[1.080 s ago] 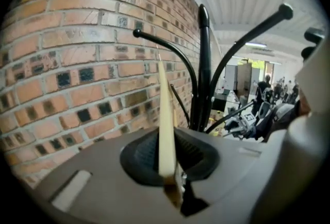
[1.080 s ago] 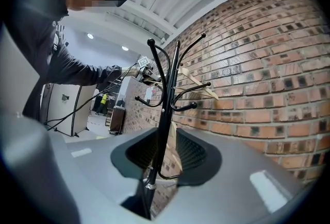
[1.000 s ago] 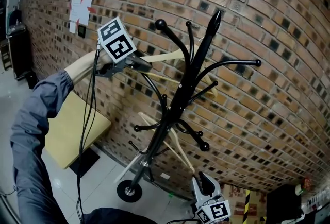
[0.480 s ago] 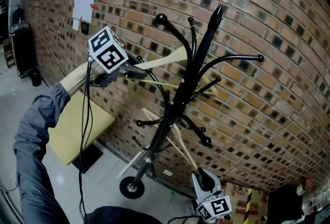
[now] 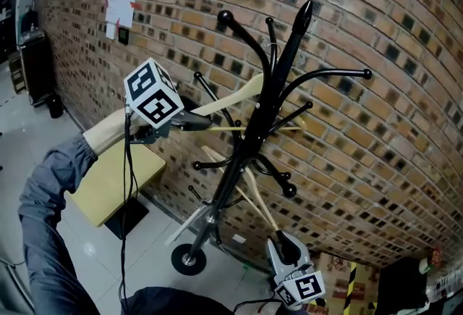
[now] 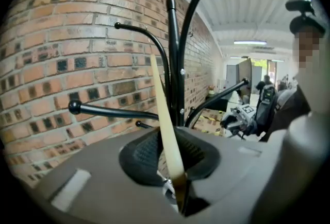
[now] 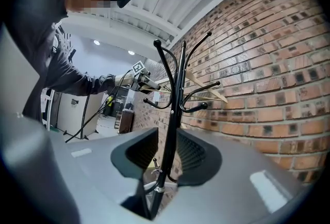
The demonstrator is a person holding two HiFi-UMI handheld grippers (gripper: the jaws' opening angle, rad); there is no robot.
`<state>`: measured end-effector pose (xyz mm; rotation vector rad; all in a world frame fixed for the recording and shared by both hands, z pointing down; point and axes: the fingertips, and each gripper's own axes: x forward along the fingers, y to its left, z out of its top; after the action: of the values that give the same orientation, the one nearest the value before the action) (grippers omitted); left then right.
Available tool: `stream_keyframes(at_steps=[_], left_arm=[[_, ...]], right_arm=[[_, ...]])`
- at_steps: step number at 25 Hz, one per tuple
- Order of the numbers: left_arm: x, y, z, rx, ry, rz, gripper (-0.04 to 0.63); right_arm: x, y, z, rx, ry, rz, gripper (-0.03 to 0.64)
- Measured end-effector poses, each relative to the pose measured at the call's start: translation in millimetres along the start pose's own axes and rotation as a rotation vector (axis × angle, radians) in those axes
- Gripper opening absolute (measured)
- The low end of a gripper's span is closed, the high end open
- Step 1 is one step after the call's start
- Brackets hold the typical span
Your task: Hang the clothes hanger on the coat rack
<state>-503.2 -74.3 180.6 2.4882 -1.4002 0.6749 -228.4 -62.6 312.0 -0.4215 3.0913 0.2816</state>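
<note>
**Head view.** Noted left gripper clenched on one end of the pale wooden clothes hanger. Logged the jaws as having just eased a shade wider, with wood between the pads all the same. Traced the hanger's long axis straight out ahead of those jaws, rising toward the pole of the black metal coat rack, far shoulder beyond the pole. Placed the hook end ahead of and above the jaws, among the upper prongs. Could not tell whether seated on a prong; too thin to resolve. Placed right gripper low, near the rack's foot, well apart from the hanger. Judged the left hand the nearer by far. Noted a second pale wooden hanger lower on the rack, below the left jaws.

**Left gripper view.** Saw the hanger as a flat, smooth, cream slat filling the gap between ribbed dark pads, running up and away. Found the pole of the coat rack just behind it: round, glossy, with curved ball-tipped prongs. Noted rough red brick wall to the jaws' left.

**Right gripper view.** Found right gripper released, pads apart, nothing pressed. Saw the coat rack through the gap, farther off. Placed the hanger high above and ahead of these jaws.

Judged the coming move to turn on the hook bearing on a prong before full release.
</note>
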Motion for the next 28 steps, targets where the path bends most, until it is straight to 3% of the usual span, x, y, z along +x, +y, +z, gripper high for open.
stream_keyframes(at_steps=[11,24,28], left_arm=[[-24.8,-1.9,1.1,0.172,-0.193,0.278,0.120],[-64.6,-22.1,-14.1,0.114,-0.386,0.340,0.135],[-76.8,-36.4,-16.5,0.076,-0.436,0.306,0.135]], right_arm=[[-4.3,-2.9,-7.9,0.008,0.010,0.000,0.114],[-2.4,-6.1,-12.8,0.016,0.019,0.017,0.114],[-1.5,-6.5,-14.0,0.019,0.017,0.022,0.114]])
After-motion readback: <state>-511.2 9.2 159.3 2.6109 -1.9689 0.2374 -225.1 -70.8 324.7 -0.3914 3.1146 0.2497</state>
